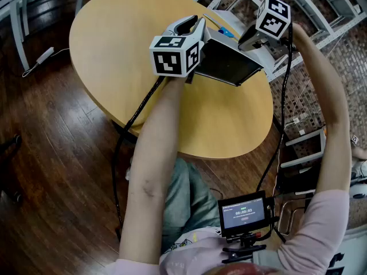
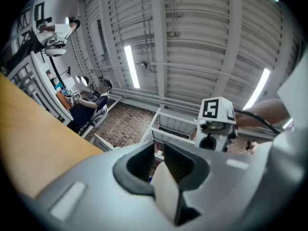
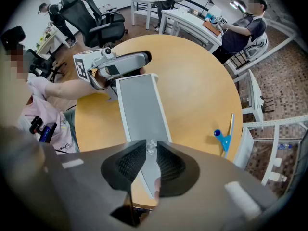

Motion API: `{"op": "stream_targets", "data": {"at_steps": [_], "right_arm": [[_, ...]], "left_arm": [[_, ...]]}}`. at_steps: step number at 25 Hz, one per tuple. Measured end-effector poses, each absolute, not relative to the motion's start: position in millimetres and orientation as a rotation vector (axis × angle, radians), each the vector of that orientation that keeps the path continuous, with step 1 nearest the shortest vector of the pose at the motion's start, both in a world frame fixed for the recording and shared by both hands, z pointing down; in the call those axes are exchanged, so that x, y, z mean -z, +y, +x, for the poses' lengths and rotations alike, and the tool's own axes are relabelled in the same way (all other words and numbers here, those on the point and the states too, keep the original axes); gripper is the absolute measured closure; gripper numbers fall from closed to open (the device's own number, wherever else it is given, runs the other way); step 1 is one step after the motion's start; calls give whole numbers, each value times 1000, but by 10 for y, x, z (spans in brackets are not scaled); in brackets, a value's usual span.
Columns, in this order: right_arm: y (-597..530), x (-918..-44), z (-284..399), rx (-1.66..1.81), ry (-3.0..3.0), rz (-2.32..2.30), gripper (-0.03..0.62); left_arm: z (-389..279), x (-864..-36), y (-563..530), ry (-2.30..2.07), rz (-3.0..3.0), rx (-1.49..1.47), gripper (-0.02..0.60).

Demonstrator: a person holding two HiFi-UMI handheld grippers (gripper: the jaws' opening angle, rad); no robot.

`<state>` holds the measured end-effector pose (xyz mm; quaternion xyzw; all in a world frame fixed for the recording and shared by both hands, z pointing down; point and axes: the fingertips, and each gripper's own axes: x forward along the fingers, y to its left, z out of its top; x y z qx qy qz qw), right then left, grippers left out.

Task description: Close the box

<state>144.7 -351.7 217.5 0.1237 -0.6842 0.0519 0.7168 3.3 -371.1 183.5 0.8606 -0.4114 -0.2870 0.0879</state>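
A flat grey box [image 1: 229, 62] lies on the round wooden table [image 1: 132, 73], its grey lid [image 3: 139, 107] raised and stretched between both grippers. My left gripper [image 1: 199, 38] is at the box's left end; in the left gripper view a pale edge of the lid [image 2: 166, 191] sits between the pads, so the gripper [image 2: 161, 165] is shut on it. My right gripper [image 1: 248, 42] is at the box's far right end. It [image 3: 149, 160] pinches the lid's near edge. Across the lid the left gripper [image 3: 144, 59] shows, and the right gripper [image 2: 215, 138] shows in the left gripper view.
A blue-handled tool [image 3: 224, 136] lies on the table near its edge, just past the box [image 1: 225, 31]. White racks [image 1: 321, 16] stand close beyond the table. Office chairs [image 3: 96, 13] and desks with a seated person [image 3: 240, 30] are further off. A small monitor [image 1: 243, 212] hangs at my chest.
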Motion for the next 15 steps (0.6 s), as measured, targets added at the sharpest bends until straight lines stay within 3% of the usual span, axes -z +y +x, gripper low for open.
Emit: {"op": "stream_targets", "data": {"at_steps": [10,15], "right_arm": [[-3565,-1123,1562,-20,-1570,420,519],[-3551,-1058,1557,-9,-1583,411,519]], "left_arm": [[-104,-1795,-3769,-1253,2493,911,540],[-238,-1811,-3809,-1276,2437,958,540]]}}
